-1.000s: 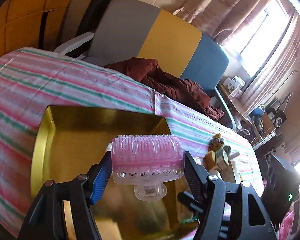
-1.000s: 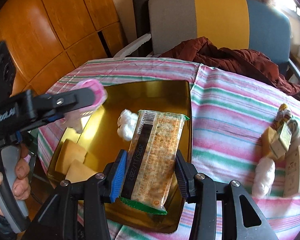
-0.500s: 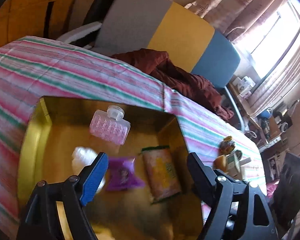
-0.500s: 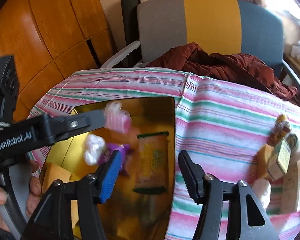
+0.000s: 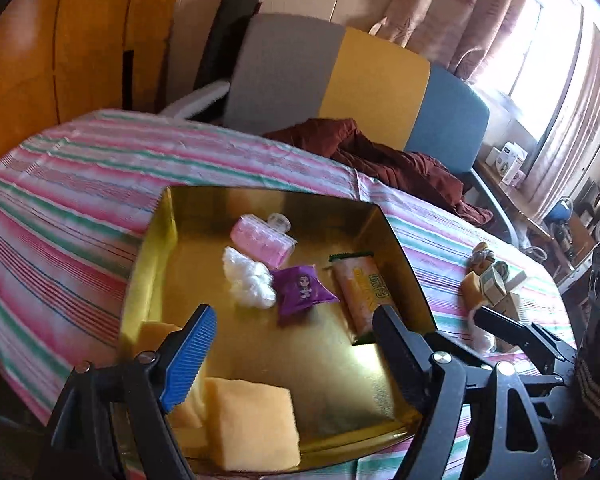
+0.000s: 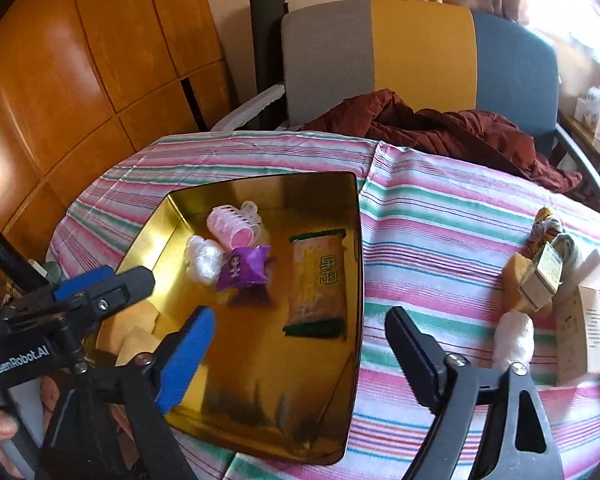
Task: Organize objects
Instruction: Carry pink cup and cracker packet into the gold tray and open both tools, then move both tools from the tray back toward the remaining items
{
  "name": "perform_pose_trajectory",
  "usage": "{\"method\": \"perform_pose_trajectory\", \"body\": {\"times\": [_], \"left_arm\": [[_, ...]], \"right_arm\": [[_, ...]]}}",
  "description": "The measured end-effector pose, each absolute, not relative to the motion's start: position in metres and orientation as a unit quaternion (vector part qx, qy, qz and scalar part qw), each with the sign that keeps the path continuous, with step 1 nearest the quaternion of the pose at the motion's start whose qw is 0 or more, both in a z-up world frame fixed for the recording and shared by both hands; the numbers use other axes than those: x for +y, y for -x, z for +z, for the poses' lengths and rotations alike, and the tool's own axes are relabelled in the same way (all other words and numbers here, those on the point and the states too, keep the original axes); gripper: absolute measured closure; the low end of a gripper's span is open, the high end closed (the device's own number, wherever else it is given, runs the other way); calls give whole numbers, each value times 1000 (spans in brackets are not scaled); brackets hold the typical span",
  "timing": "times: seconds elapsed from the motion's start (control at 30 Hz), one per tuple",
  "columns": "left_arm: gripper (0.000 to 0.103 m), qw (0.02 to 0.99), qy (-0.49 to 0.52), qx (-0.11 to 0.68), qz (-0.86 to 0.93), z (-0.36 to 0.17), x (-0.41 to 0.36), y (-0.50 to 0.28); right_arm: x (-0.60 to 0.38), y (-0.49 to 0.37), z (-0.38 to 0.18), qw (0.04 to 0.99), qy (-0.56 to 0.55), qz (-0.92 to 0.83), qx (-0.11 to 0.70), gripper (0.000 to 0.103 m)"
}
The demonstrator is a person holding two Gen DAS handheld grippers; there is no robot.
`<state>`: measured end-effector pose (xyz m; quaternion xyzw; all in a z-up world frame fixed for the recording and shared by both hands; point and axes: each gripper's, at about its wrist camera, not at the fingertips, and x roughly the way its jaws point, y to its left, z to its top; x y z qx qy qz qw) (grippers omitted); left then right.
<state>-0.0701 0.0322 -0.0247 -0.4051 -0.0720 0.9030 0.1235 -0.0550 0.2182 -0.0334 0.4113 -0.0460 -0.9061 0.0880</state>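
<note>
The left gripper (image 5: 288, 344) hangs over the near part of a gold tray (image 5: 152, 240) on a striped tablecloth (image 5: 60, 184). Its jaws stand wide apart with nothing between them; they have just been opening. Seen along its fingers, the pink hair roller (image 5: 262, 238) lies on the tray floor at about 12 o'clock from the gap, well apart from both pads. Just beside the roller, toward the jaws, sits a white cotton ball (image 5: 250, 278), and touching that at its 3 o'clock side is a purple packet (image 5: 302, 290). A long yellow snack packet (image 5: 362, 294) lies along the tray's right wall, near the right fingertip. Yellow sponges (image 5: 252, 424) lie at 6 o'clock, beneath the gap.

The right gripper (image 6: 296, 340) is also spread wide and holds nothing; its jaws have just been opening too. From its camera the yellow snack packet (image 6: 320, 284) rests flat in the tray (image 6: 352, 320) at 12 o'clock, just ahead of the gap, touching neither pad. The hair roller (image 6: 234, 226), cotton ball (image 6: 202, 260) and purple packet (image 6: 244, 266) cluster at about 11 o'clock. The blue-padded left finger is over the tray; the black right finger is over the cloth outside the tray's right wall.

At 3 o'clock, well apart from the tray, a heap of small boxes (image 6: 540, 280) and a white roll (image 6: 514, 340) lies on the cloth. A dark red garment (image 6: 440, 132) lies on the chair (image 6: 420, 44) at the far edge.
</note>
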Motion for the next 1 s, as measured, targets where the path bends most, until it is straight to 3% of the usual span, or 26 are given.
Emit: {"method": "perform_pose_trajectory", "body": {"times": [0.17, 0.5, 1.0], "left_arm": [[22, 105, 382, -50, 917, -14, 33, 55], [22, 70, 354, -20, 932, -7, 30, 32], [22, 102, 370, -10, 923, -14, 45, 24]], "right_arm": [[218, 43, -31, 84, -407, -909, -43, 2], [218, 27, -30, 61, -397, -915, -29, 1], [233, 17, -27, 27, -392, -919, -27, 1]]}}
